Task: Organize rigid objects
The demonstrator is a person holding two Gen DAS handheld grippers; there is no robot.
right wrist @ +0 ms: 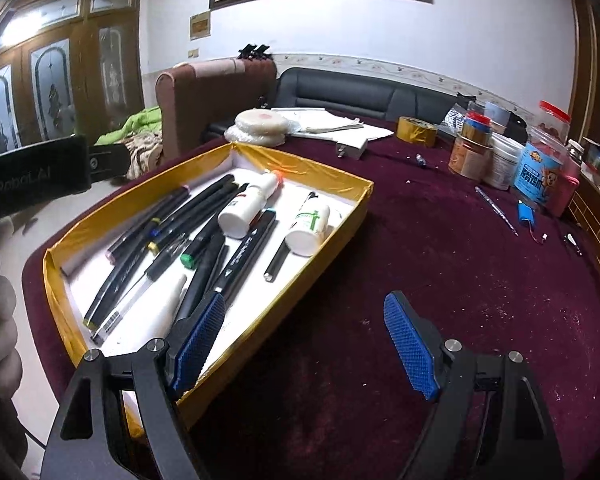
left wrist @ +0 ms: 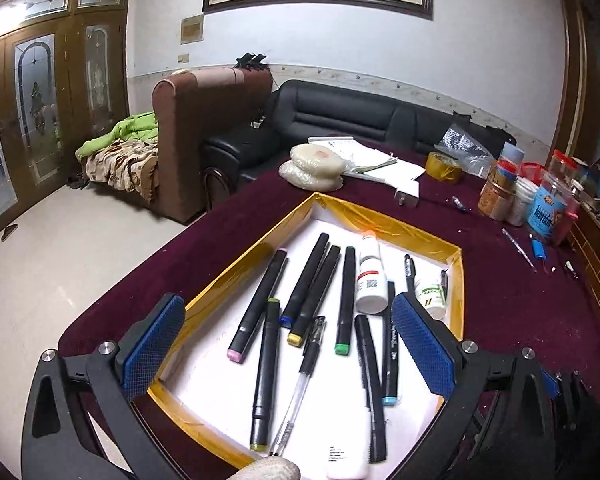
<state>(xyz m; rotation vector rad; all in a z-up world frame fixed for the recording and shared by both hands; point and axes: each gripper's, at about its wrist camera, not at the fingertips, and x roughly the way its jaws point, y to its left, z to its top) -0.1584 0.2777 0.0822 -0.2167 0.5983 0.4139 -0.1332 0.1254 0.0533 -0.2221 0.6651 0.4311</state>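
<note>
A gold-rimmed box (left wrist: 236, 270) with a white floor sits on the maroon table (left wrist: 520, 300). It holds several black markers (left wrist: 262, 304), a clear pen (left wrist: 302, 376) and two white bottles (left wrist: 370, 276). My left gripper (left wrist: 286, 344) is open above the box, its blue pads either side of the pens, holding nothing. In the right wrist view the box (right wrist: 324, 256) lies to the left with the same markers (right wrist: 242, 256) and bottles (right wrist: 310, 224). My right gripper (right wrist: 304, 346) is open and empty over the box's near right edge.
Jars and tubs (right wrist: 500, 160) crowd the table's far right. A yellow tape roll (right wrist: 416, 130), a white charger (right wrist: 354, 148), papers (right wrist: 332, 124), a thin pen (right wrist: 496, 210) and a small blue part (right wrist: 526, 214) lie on the cloth. The left gripper's body (right wrist: 32, 182) shows at left.
</note>
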